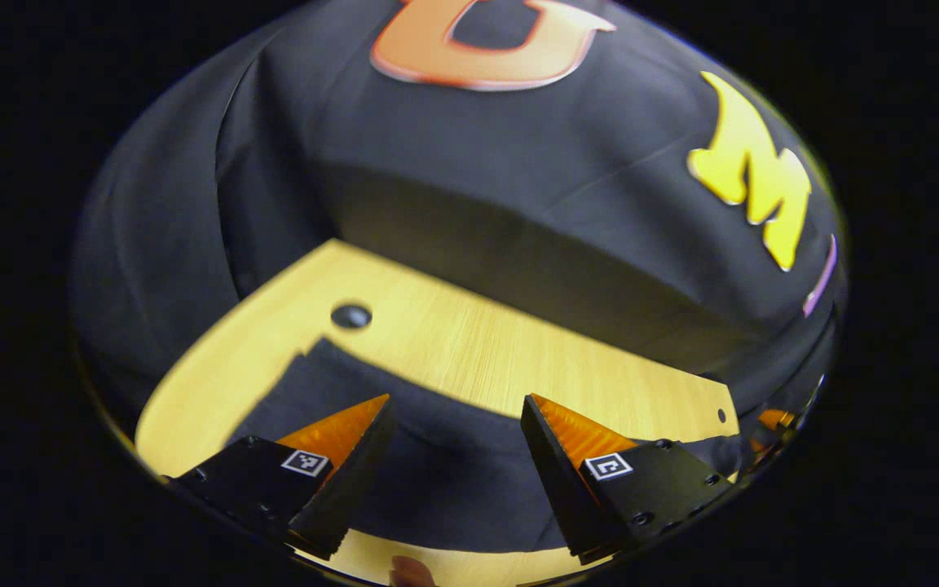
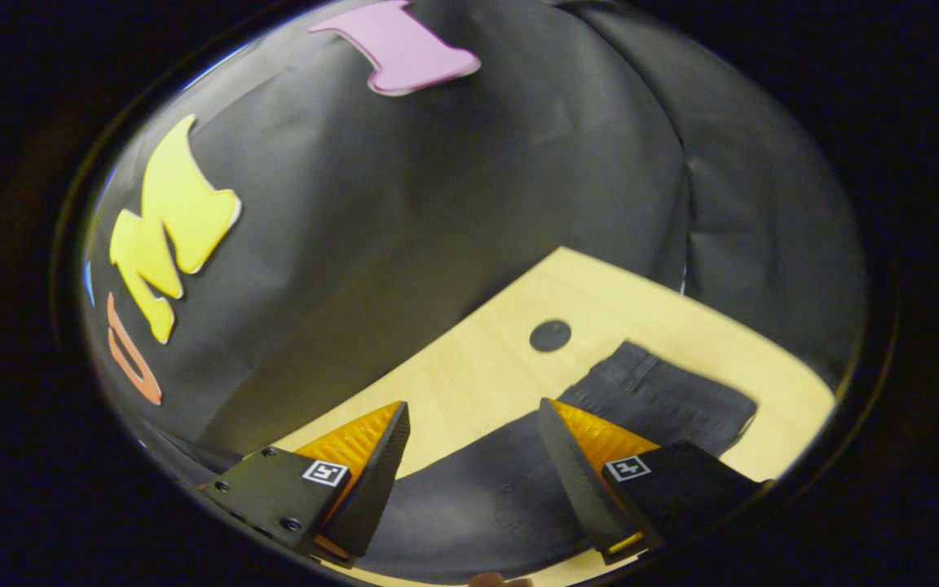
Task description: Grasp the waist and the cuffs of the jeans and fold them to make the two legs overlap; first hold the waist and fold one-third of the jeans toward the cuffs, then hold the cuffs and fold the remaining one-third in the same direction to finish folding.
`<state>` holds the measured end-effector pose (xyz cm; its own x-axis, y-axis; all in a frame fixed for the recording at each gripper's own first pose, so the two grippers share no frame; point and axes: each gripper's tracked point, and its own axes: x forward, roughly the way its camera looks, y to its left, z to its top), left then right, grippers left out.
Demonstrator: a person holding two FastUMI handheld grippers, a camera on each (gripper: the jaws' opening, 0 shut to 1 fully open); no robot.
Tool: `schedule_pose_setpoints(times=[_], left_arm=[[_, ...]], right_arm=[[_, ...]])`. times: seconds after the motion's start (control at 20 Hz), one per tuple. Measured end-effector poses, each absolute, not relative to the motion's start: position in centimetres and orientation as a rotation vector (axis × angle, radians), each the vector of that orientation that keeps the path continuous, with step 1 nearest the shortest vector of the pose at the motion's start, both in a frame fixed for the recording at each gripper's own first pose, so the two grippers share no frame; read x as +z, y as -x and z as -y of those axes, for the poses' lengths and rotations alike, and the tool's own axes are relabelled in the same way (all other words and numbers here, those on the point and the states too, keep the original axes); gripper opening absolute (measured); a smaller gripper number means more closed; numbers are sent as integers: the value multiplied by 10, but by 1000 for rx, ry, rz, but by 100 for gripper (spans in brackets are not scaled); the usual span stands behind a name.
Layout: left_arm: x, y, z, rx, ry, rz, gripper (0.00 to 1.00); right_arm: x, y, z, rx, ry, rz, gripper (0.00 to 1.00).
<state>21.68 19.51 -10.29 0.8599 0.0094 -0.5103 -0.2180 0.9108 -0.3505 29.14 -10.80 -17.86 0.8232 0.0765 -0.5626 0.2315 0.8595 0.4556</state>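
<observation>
The jeans (image 1: 445, 465) lie flat on the table (image 1: 469, 350), filling the lower middle of the left gripper view and running to the lower right in the right gripper view. The left gripper (image 1: 457, 436) and right gripper (image 2: 473, 444) both hover over the cloth, jaws spread, pinching nothing. No fold looks begun, I judge; next, each must drop and pinch an edge, though waist or cuff is hard to tell.

Light wood-grain counter (image 1: 469, 342), with a dark round hole (image 1: 351, 316) toward the left of the frame. Dark jeans (image 2: 649, 399) lie flat directly on it, toward the lower right of the frame
</observation>
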Motion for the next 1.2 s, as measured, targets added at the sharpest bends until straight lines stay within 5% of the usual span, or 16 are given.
schedule_pose_setpoints(times=[0.2, 0.4, 0.65, 0.9, 1.2], left_arm=[[4, -201, -193, 147, 244, -202, 99], [76, -156, -188, 194, 81, 23, 100], [130, -124, -180, 203, 141, 139, 98], [139, -108, -161, 180, 113, 141, 98], [137, -103, -147, 146, 139, 113, 98]], right_arm=[[-159, -269, 169, -172, -346, -520, 98], [-210, -238, 229, -282, -332, -611, 98], [-275, -212, 239, -357, -474, -747, 98], [-277, -207, 239, -390, -539, -767, 97], [-281, -207, 234, -374, -529, -770, 22]])
